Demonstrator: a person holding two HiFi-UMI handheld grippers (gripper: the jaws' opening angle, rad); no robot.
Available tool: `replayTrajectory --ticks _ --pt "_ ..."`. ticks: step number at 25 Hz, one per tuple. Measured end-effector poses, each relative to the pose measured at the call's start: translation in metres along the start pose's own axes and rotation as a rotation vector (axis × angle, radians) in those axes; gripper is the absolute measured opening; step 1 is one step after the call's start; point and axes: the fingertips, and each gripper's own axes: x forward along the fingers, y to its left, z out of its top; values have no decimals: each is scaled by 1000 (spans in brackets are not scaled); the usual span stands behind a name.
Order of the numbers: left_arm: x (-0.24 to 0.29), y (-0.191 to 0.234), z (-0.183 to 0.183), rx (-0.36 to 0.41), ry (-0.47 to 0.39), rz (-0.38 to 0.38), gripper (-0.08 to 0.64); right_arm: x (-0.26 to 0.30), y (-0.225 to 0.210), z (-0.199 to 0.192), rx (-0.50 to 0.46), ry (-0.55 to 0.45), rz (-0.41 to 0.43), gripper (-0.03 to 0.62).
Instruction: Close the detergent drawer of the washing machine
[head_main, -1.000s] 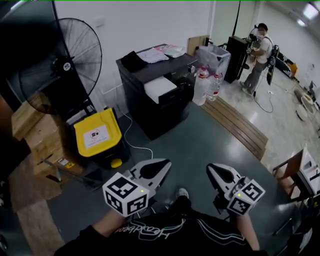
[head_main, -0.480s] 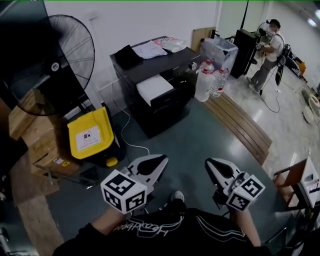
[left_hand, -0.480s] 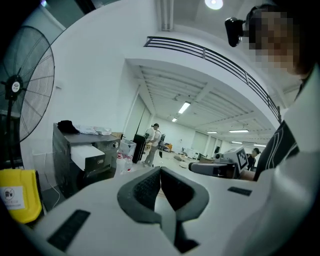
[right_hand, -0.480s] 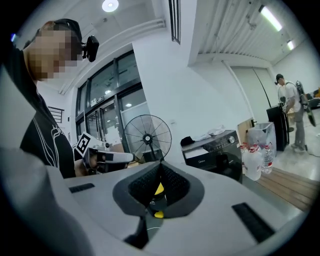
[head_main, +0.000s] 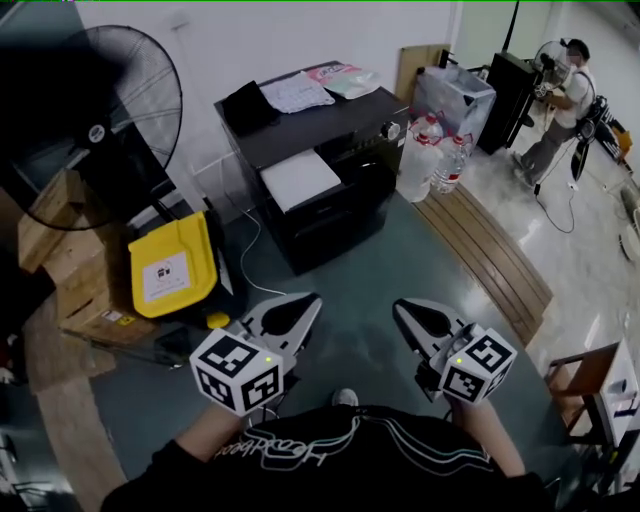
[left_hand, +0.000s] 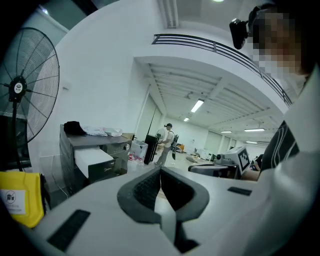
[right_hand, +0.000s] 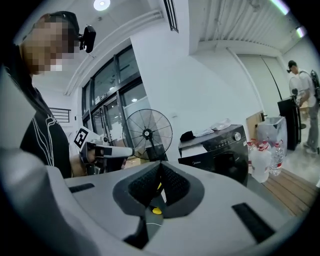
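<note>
Both closed: left gripper (head_main: 314, 299), right gripper (head_main: 398, 304), well apart from washing machine (head_main: 338, 218).

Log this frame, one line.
phase: pre-contact | left gripper: shut, empty | right gripper: shut, empty | detergent drawer: pulled out | washing machine: ahead, untouched

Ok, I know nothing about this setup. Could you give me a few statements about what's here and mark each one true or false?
1. The white detergent drawer of the black washing machine is pulled out. True.
2. The left gripper is touching the drawer. False: it is held close to the person's body, well apart from the machine.
3. The left gripper and the right gripper both have their jaws together, with nothing between them. True.
4. The yellow bin stands to the right of the machine in the head view. False: it stands to the left, below the fan.
</note>
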Motion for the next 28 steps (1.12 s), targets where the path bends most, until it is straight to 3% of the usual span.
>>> replayTrajectory --ticks 12,28 --pt "12 34 1 2 -27 108 23 40 -33 7 -57 29 53 26" --pt "56 133 9 -76 13 116 23 131 -105 11 -11 87 -16 26"
